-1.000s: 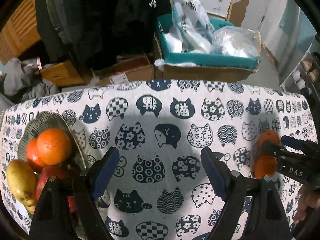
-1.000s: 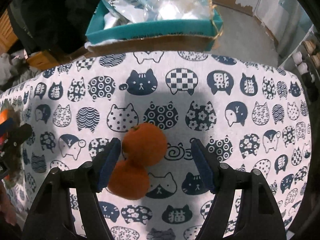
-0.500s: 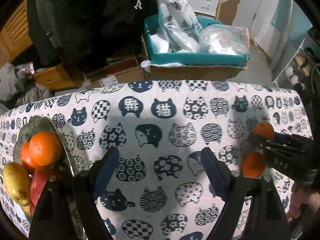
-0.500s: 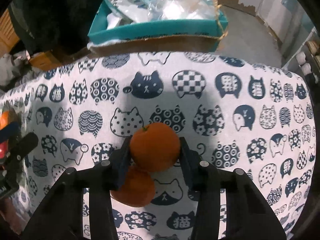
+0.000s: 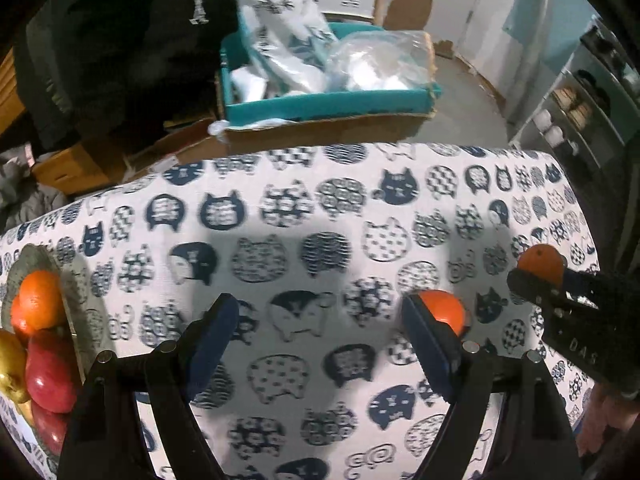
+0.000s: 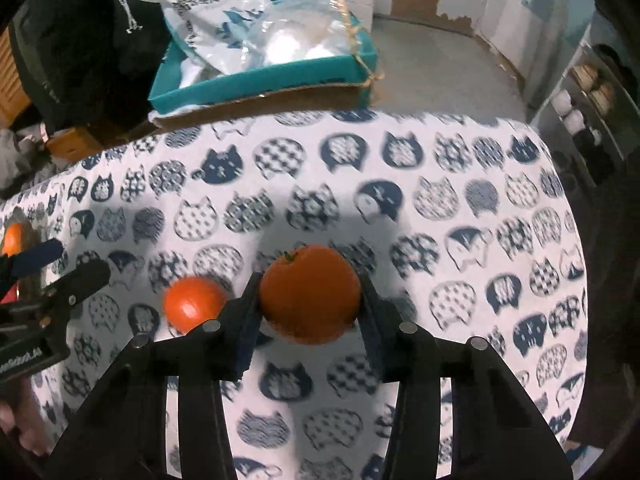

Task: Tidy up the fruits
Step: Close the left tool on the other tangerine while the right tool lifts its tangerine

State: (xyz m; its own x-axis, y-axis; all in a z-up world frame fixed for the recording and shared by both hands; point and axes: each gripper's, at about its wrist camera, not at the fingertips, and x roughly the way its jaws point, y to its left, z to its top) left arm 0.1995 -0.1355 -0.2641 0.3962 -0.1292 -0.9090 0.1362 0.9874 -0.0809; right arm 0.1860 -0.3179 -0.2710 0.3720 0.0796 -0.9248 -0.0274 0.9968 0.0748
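The right claw (image 6: pixel 310 296) grips an orange (image 6: pixel 310 294) above the surface (image 6: pixel 460 168); the left claw (image 5: pixel 320 332) hangs released, empty.

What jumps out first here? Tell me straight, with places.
The orange clamped in the right gripper, low in the middle of the right wrist view, grabs the eye. A second orange lies loose on the cat-print cloth just to its left. In the left wrist view, a dish of fruit sits at the cloth's left edge.

The table is covered by a matt printed cloth (image 6: pixel 460 160); the orange (image 6: pixel 310 294) is dimpled, the apple (image 5: pixel 48 376) glossy.
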